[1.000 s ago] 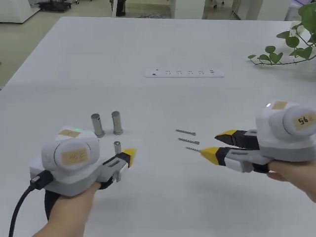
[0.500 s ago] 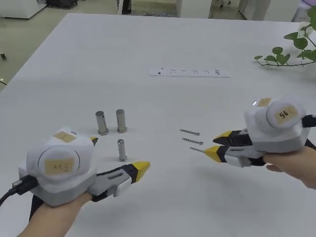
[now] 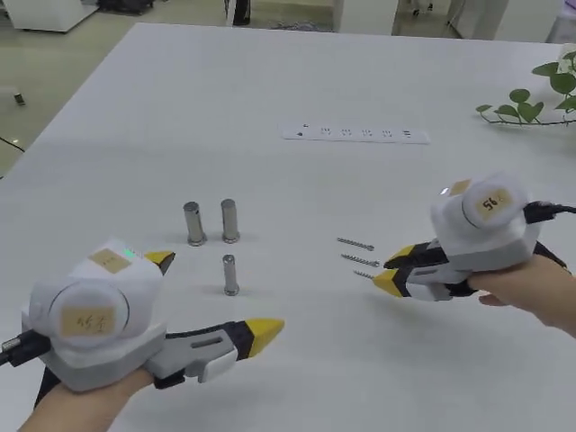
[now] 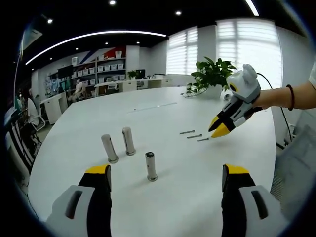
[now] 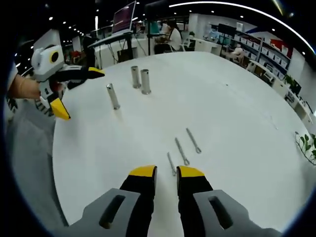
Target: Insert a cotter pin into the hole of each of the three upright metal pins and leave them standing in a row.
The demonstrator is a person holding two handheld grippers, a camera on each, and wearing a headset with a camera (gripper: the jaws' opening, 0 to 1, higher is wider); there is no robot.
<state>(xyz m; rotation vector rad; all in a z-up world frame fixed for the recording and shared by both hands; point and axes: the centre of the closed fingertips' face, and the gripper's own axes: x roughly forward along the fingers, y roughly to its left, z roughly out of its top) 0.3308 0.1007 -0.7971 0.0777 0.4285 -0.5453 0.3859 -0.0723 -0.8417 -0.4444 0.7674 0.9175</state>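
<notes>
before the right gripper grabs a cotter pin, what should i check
1. Three metal pins upright: ok.
2. Three cotter pins lying loose on the table: ok.
3. Right gripper empty, jaws slightly apart, tips by the nearest cotter pin: ok.
4. Left gripper empty, jaws wide: ok.
5. Metal pins in a row: not ok, one stands in front of the other two.
6. Which way the pin holes face: cannot tell.

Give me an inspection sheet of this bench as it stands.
Surface: white table.
Job's things: three metal pins upright, two side by side, one nearer; three cotter pins lying loose, none inserted.
Clutter: power strip; plant at far right.
Grippers: left gripper wide open, empty; right gripper narrowly open at the nearest cotter pin.
Cables: black cable from the left gripper.
Surroundings: office shelves.
</notes>
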